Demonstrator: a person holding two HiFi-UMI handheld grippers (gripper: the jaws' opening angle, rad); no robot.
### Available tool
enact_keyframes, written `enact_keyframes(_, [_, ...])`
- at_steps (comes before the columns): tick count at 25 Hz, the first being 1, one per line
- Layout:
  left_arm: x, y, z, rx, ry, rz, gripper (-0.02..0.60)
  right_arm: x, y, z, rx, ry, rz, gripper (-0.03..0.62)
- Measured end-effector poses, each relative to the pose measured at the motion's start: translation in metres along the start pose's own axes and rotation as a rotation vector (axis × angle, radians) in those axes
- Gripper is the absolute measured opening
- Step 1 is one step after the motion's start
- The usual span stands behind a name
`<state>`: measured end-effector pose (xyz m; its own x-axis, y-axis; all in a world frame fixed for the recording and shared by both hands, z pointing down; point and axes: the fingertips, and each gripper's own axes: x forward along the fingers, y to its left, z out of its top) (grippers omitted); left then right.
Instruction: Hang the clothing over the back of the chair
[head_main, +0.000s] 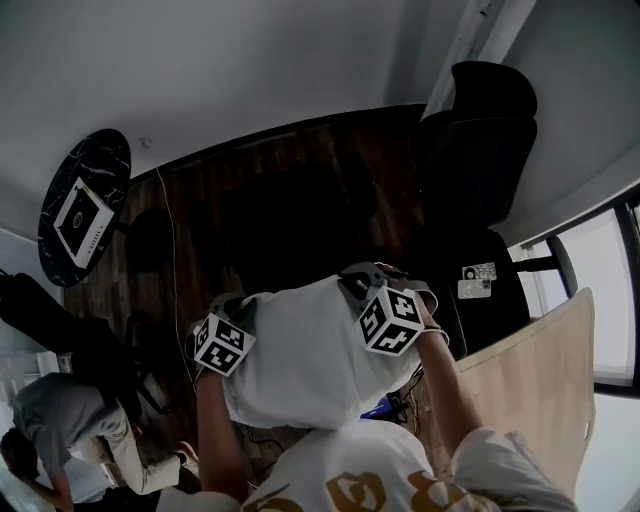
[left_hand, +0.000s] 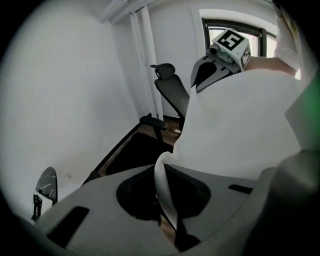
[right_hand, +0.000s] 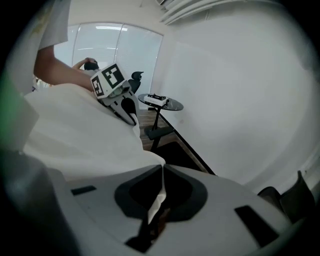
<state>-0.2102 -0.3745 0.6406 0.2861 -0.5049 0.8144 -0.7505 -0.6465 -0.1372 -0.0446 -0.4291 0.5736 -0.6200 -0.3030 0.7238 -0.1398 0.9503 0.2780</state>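
Floor (head_main: 290, 190): dark wood boards with a darker mat, spread below and ahead of both tongs. Chair (head_main: 478, 160): black office chair with headrest, standing beyond the tongs, ahead and to the right of the right pair, well apart from the clothing. Panel (head_main: 540, 380): pale wood sheet, upright, to the right of the right tongs. Person (head_main: 60, 425): crouched low, off to the left of the left tongs. Clothing (head_main: 305, 365): one white garment, stretched between the two pairs of tongs and sagging beneath them, not touching the chair. Counter (head_main: 85, 205): small round dark marbled top on a single leg, far left and ahead of the left tongs, carrying a flat black-and-white item too small to identify. Left tongs (left_hand: 164, 167): drawn narrow, pinching a folded edge of the clothing that runs down between the tips. Right tongs (right_hand: 163, 166): likewise narrow, clamped on a thin edge of the same clothing.
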Motion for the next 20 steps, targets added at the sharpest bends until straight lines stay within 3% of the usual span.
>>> enact_keyframes(9, [0.017,-0.02,-0.012,0.047,0.092,-0.086,0.034,0.013,0.027,-0.004,-0.025,0.044,0.133,0.017])
enact_keyframes(14, [0.019,-0.022,-0.018,-0.02,0.115,-0.121,0.053,0.014,0.031,-0.004,-0.016,0.052,0.161,0.02])
enact_keyframes(19, [0.023,-0.021,-0.017,-0.039,0.113,-0.108,0.081,0.015,0.031,-0.009,0.011,0.061,0.178,0.027])
enact_keyframes(20, [0.023,-0.02,-0.016,-0.047,0.109,-0.101,0.115,0.015,0.032,-0.011,0.024,0.067,0.188,0.037])
